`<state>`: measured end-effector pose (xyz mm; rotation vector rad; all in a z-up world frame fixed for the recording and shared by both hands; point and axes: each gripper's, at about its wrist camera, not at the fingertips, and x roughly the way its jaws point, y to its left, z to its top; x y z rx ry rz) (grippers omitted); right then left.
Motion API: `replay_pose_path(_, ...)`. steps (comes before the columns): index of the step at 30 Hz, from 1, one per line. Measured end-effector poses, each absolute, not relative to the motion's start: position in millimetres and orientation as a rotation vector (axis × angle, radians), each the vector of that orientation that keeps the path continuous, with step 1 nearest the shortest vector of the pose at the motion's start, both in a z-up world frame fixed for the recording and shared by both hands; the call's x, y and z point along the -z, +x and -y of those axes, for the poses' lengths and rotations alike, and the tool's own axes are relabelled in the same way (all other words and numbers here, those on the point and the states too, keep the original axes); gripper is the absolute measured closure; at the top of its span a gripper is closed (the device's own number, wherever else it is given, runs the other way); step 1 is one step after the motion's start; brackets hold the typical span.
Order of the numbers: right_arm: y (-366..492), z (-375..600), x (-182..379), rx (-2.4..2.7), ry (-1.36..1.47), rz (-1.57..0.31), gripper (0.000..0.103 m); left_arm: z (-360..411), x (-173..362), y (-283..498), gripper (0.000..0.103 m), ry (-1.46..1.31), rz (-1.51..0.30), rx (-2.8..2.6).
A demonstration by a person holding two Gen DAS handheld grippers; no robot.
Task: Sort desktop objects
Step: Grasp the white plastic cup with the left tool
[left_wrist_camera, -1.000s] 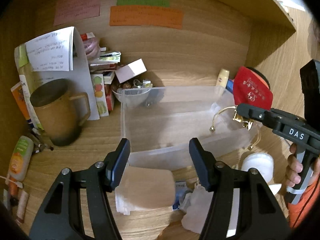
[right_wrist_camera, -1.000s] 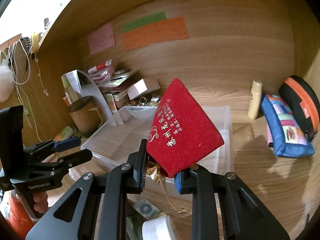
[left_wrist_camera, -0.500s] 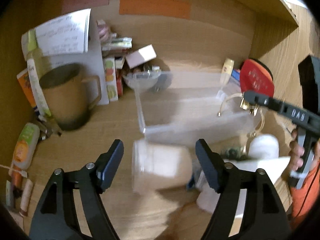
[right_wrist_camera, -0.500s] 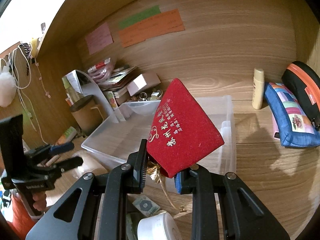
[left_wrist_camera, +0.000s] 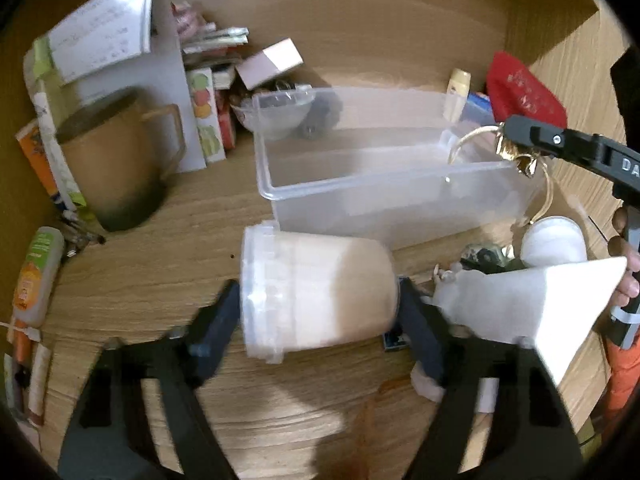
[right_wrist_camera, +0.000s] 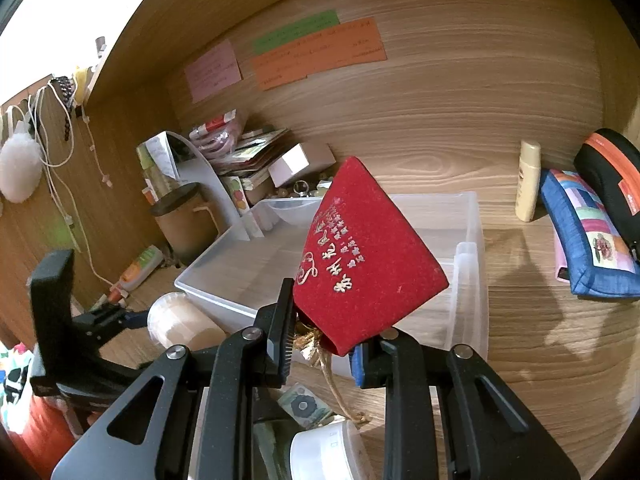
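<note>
My left gripper (left_wrist_camera: 320, 312) has its fingers on both sides of a translucent plastic jar (left_wrist_camera: 316, 294) lying sideways, lid to the left, just in front of the clear plastic bin (left_wrist_camera: 384, 196). The jar also shows in the right wrist view (right_wrist_camera: 180, 322). My right gripper (right_wrist_camera: 320, 320) is shut on a red velvet pouch (right_wrist_camera: 360, 256) with gold lettering and a gold cord, held above the bin's (right_wrist_camera: 468, 240) near right corner. In the left wrist view the pouch (left_wrist_camera: 524, 88) sits at the far right.
A brown mug (left_wrist_camera: 116, 160), papers and small boxes crowd the back left. A small white jar (left_wrist_camera: 554, 238), white paper (left_wrist_camera: 532, 300) and banknotes lie to the right. A cream tube (right_wrist_camera: 528, 180), a blue patchwork pouch (right_wrist_camera: 588, 232) and a black-orange case stand at the back right.
My left gripper has moved forward and down around the translucent jar, which now fills the space between its fingers. The right gripper, still holding the red pouch, has drifted slightly.
</note>
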<state>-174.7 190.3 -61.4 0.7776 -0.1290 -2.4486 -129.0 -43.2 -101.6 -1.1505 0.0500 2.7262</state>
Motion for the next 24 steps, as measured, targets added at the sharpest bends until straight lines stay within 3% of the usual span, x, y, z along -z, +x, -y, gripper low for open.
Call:
replay_pose_path(13,-175,-193,63,2.443,0.783,0.148,0.082,58,100,-129,0.036,-1.141,0.119,-2.759)
replay_pose_path(24,-177,-192,55,2.431,0.797,0.178,0.082,71,65,-112,0.038,-1.026,0.165,-2.814)
